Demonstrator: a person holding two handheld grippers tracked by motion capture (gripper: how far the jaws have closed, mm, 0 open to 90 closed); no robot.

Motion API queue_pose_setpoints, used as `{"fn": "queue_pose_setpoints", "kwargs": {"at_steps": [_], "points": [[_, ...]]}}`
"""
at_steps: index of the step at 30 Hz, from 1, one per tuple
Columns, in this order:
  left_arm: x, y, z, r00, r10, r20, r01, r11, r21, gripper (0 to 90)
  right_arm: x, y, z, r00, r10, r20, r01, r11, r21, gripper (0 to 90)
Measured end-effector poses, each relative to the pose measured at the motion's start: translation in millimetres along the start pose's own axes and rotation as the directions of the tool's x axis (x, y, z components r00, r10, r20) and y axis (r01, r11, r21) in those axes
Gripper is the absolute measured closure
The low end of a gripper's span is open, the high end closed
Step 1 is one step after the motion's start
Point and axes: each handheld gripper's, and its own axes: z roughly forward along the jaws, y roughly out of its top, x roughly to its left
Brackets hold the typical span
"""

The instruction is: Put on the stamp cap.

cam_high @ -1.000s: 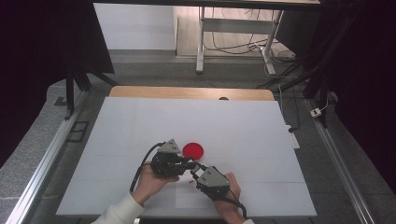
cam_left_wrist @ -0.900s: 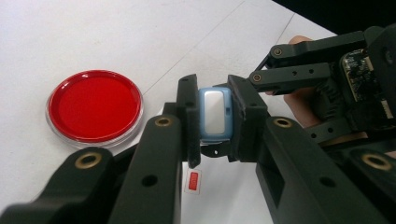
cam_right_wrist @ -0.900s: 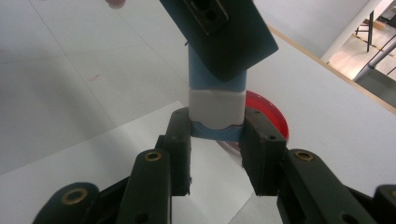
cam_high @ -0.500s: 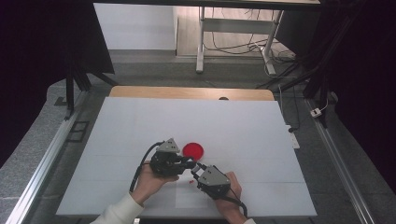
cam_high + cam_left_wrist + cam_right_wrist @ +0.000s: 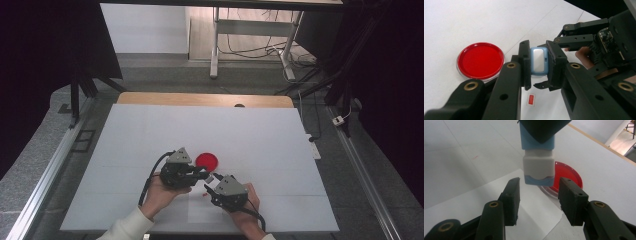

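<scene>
My left gripper [image 5: 539, 65] is shut on a small blue and white block [image 5: 538, 60], which it holds above the table. The block's white end with a blue tip [image 5: 538, 167] hangs just above and between the fingers of my right gripper [image 5: 539, 195]. That gripper is open and its pads are apart from the block. In the high view the left gripper [image 5: 206, 175] and right gripper [image 5: 210, 185] meet tip to tip near the table's front. A round red dish [image 5: 206, 160] lies flat on the table just beyond them.
A sheet of white paper [image 5: 529, 220] lies under the grippers on the white table [image 5: 260, 135]. A small red label [image 5: 531, 99] sits on the table below the block. A wooden strip [image 5: 200, 99] runs along the far edge.
</scene>
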Motion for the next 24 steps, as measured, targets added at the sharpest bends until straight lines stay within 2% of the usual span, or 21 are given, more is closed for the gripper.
{"fn": "queue_pose_setpoints", "kwargs": {"at_steps": [3, 9, 24], "points": [[0.6, 0.3, -1.4, 1.0000, 0.000, 0.002, 0.000, 1.0000, -0.002, 75.8, -1.7, -1.2, -0.5, 0.9998, 0.012, -0.016, -0.012, 1.000, -0.005, 49.3], [2.8, 0.8, -4.7, 1.0000, -0.001, 0.002, 0.001, 1.0000, -0.009, 75.7, -11.7, -7.9, -9.0, 0.9994, 0.031, -0.014, -0.031, 1.000, 0.003, 48.3], [5.4, 1.2, -13.0, 1.0000, 0.000, -0.007, 0.000, 0.9996, -0.027, 75.8, -59.4, -44.1, -55.2, 0.9924, 0.123, 0.005, -0.123, 0.992, 0.028, 47.9]]}}
